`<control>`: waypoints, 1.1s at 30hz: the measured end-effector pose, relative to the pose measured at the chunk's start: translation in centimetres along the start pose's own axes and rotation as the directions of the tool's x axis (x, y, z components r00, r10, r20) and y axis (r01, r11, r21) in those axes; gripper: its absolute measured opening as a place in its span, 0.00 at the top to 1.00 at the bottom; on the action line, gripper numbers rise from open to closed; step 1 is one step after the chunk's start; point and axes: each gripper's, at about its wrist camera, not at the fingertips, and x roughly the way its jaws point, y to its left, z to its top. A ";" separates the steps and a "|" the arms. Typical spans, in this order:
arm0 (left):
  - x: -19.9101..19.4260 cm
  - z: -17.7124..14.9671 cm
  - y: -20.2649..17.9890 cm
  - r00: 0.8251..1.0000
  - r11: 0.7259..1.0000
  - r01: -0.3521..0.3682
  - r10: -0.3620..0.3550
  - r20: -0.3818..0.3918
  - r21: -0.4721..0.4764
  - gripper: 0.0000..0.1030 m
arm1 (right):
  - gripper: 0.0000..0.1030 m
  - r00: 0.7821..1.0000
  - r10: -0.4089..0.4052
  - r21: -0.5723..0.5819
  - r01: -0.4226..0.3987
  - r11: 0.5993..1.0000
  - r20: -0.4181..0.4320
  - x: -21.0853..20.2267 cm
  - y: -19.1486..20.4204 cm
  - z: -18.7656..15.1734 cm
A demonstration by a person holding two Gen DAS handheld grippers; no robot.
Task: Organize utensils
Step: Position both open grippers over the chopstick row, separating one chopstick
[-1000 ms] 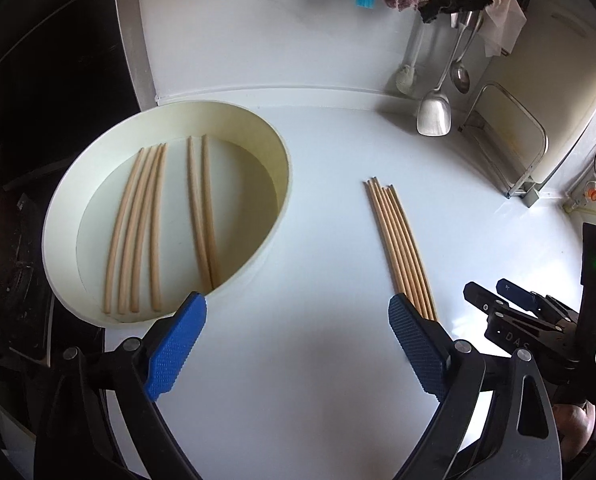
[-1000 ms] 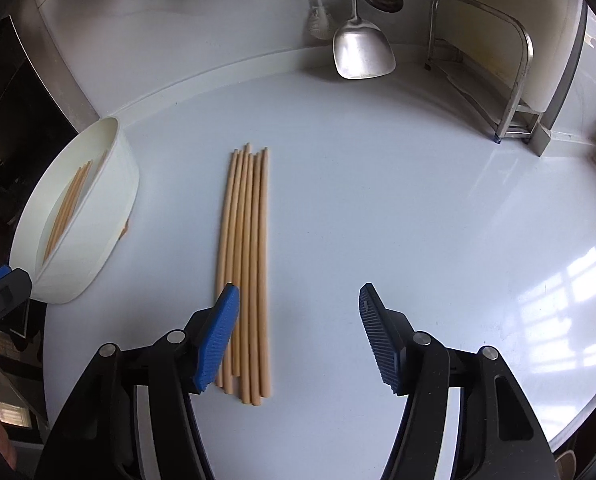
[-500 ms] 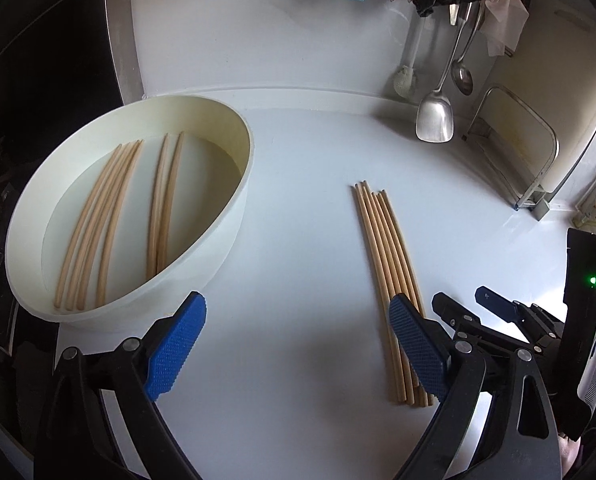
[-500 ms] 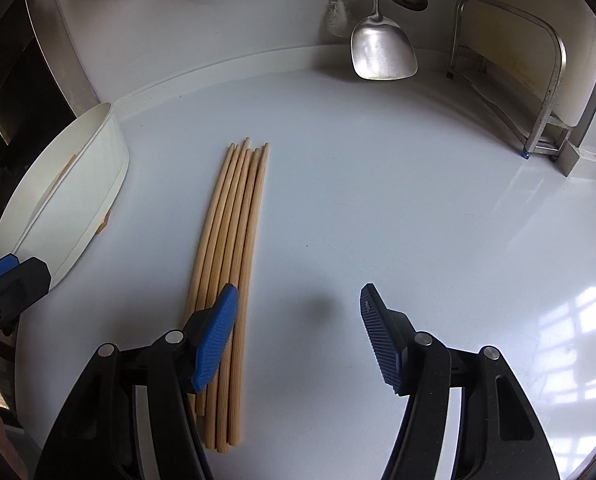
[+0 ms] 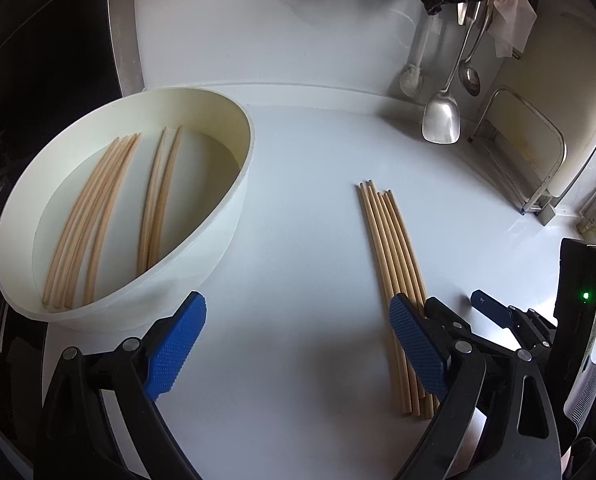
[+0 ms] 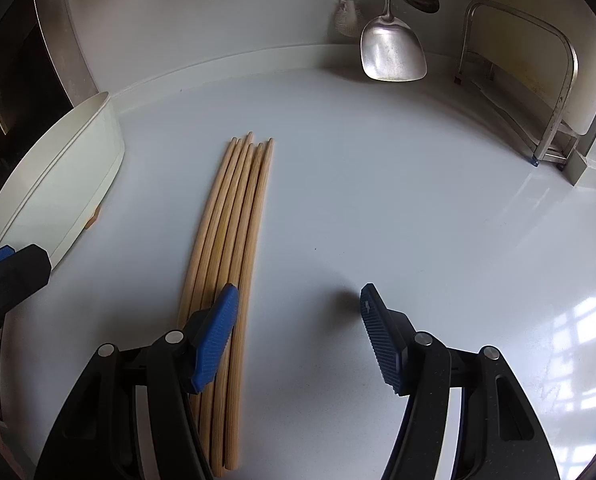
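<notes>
White counter (image 6: 377,200) | chopsticks (image 6: 234,216) near ends hidden by right tongs (image 6: 298,332) | both tongs (image 5: 298,344) agape, empty

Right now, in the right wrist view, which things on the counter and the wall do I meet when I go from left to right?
White basin → bundle of wooden chopsticks → white brush → steel spatula → metal rack.

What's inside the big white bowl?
Wooden chopsticks lie flat inside the white bowl: one bunch, plus a separate pair. Its near wall hides their lower ends, so I can't count them exactly.
</notes>
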 end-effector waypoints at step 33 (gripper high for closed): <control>2.9 -1.4 -3.5 0.998 0.999 -0.019 0.022 -0.054 0.048 0.11 | 0.47 0.999 -0.024 -0.103 0.026 0.994 0.027 0.4 -1.8 0.0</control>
